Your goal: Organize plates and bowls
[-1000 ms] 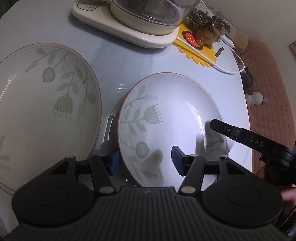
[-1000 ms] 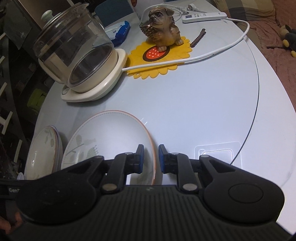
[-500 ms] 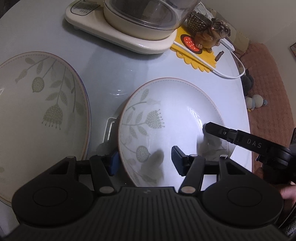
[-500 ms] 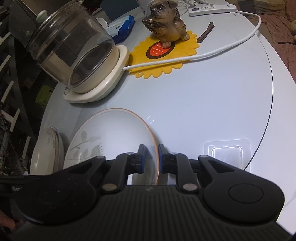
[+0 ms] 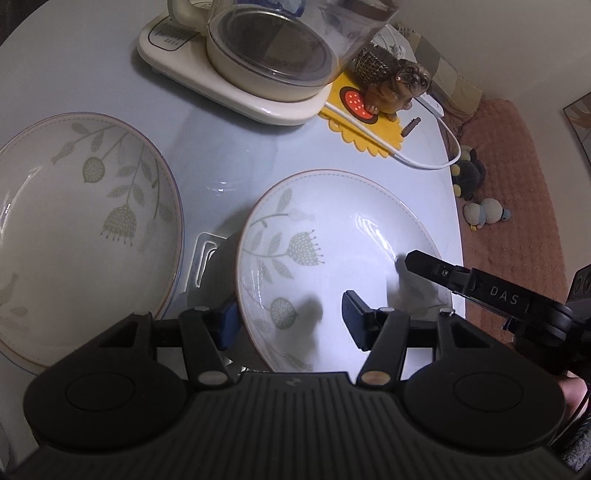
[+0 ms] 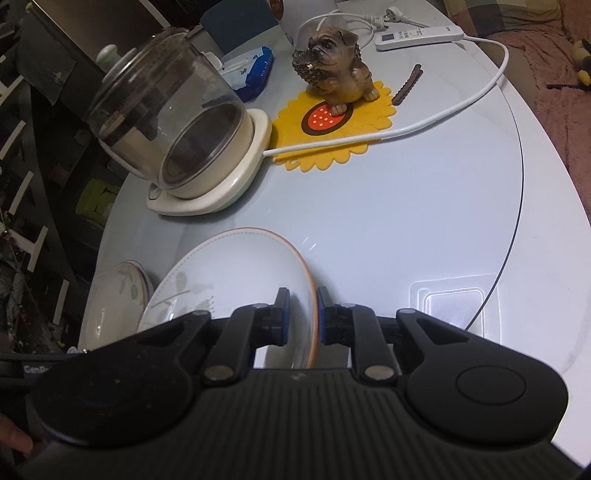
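Note:
A white bowl with a leaf pattern and orange rim [image 5: 332, 236] is held a little above the round table. My right gripper [image 6: 302, 317] is shut on its right rim, and the bowl also shows in the right wrist view [image 6: 229, 273]. My left gripper [image 5: 290, 317] is open, its fingers straddling the bowl's near-left rim without clamping it. The right gripper's finger [image 5: 443, 273] shows in the left wrist view over the bowl's right rim. A second, larger patterned bowl [image 5: 74, 221] sits on the table to the left, and also shows in the right wrist view [image 6: 114, 306].
A glass kettle on a cream base [image 5: 258, 62] stands at the back. A dog figurine [image 6: 332, 66] sits on a yellow flower mat [image 6: 332, 125], with a white cable [image 6: 443, 114], a hair clip [image 6: 406, 85] and a remote [image 6: 417, 35]. The table edge [image 5: 456, 206] is on the right.
The held bowl has come up and tilted, with both grippers moving with it. The kettle and figurine now sit lower and nearer in both views. The right gripper stays clamped.

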{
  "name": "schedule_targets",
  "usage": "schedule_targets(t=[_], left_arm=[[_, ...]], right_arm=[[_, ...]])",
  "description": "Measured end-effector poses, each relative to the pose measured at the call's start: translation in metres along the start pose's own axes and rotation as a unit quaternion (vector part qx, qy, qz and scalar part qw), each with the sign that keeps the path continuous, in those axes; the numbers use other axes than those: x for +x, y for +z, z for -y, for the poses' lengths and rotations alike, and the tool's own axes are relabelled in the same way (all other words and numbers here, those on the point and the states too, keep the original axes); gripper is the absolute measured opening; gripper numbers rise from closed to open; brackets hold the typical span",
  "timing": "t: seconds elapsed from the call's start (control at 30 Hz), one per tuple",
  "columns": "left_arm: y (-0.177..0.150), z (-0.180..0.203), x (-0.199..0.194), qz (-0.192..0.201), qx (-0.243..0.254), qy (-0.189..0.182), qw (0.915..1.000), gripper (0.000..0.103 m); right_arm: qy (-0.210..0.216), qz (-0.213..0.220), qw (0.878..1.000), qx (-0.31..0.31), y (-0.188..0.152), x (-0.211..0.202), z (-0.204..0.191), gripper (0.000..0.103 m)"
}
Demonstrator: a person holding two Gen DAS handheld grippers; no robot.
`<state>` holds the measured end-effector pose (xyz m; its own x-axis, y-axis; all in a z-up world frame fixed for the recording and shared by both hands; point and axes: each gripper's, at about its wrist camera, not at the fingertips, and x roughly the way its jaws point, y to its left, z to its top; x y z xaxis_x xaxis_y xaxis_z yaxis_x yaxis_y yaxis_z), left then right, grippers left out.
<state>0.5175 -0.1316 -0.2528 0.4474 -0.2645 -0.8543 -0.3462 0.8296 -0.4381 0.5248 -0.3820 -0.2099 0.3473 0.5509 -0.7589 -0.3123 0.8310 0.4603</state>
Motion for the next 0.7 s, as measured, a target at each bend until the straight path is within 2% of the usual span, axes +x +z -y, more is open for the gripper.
schedule_targets(t=[0.4,0.7], left_arm=[[0.002,-0.005,-0.077,0.041,-0.013,-0.006,0.9991,0.063],[-0.005,-0.037,-0.131,0.072,-0.035,-0.011,0.9967,0.063]], right_arm=[[0.020,0.011,1.000,-0.007,0.003,-0.047,-0.049,0.018],[0.041,0.018,0.999,-0.020,-0.005,-0.059,-0.096,0.018]])
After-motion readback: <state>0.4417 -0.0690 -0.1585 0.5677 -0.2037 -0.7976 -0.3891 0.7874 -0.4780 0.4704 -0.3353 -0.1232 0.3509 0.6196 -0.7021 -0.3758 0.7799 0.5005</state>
